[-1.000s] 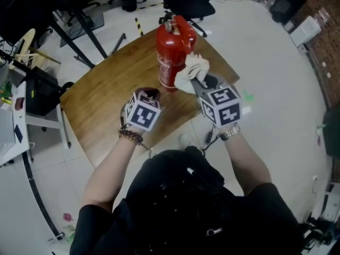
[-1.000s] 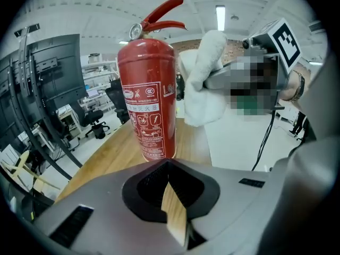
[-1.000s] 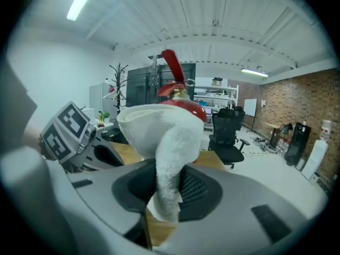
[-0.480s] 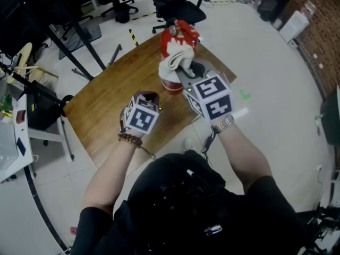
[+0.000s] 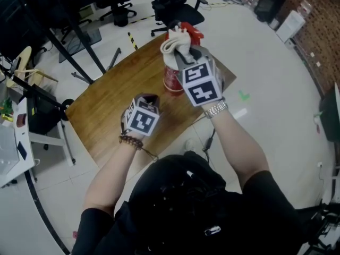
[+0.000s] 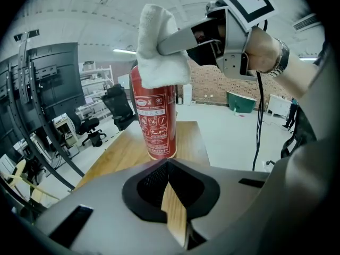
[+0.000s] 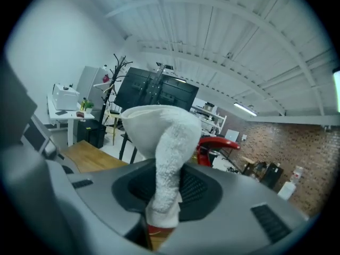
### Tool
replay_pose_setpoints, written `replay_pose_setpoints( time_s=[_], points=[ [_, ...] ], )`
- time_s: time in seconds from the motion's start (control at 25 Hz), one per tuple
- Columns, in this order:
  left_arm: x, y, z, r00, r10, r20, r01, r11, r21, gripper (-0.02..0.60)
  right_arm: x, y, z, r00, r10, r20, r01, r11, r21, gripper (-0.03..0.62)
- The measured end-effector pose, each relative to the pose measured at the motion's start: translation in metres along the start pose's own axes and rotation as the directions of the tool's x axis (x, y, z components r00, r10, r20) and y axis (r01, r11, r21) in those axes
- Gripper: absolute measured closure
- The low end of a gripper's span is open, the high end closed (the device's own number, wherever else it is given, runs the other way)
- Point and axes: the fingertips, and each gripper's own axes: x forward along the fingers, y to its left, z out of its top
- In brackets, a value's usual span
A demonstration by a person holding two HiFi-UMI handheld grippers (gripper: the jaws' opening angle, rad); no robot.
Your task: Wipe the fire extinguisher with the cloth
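While the right tool [image 5: 182, 49] has its jaws clamped on the white cloth [image 7: 165, 152] and holds it against the top of the red fire extinguisher [image 6: 156, 122] just ahead of it, the left tool [image 6: 172, 205] sits lower (jaws drawn together at the tips, gripping nothing). The extinguisher stands upright on the wooden table [image 5: 105, 106], straight ahead of the left tool and apart from it.
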Motion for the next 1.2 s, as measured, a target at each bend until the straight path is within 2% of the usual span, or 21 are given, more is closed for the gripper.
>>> replay_pose_setpoints(
  time_s=[0.16, 0.4, 0.88, 1.2],
  points=[
    [0.001, -0.001, -0.001, 1.000, -0.013, -0.001, 0.013, 1.000, -0.004, 0.581, 0.009, 0.006, -0.013, 0.999, -0.008, -0.033, 0.007, 1.000, -0.029, 0.484],
    [0.002, 0.001, -0.006, 1.000, -0.020, -0.008, 0.020, 1.000, -0.007, 0.581, 0.013, 0.021, -0.032, 0.998, 0.020, -0.065, -0.021, 1.000, -0.015, 0.485],
    [0.009, 0.000, -0.017, 0.999, -0.030, -0.037, 0.030, 0.999, -0.014, 0.581, 0.032, 0.040, -0.091, 0.983, 0.076, -0.167, -0.070, 0.997, 0.039, 0.484],
    [0.009, 0.004, -0.025, 0.998, -0.034, -0.051, 0.033, 0.999, -0.024, 0.581, 0.048, 0.053, -0.122, 0.966, 0.130, -0.222, -0.106, 0.987, 0.117, 0.484]
  ],
)
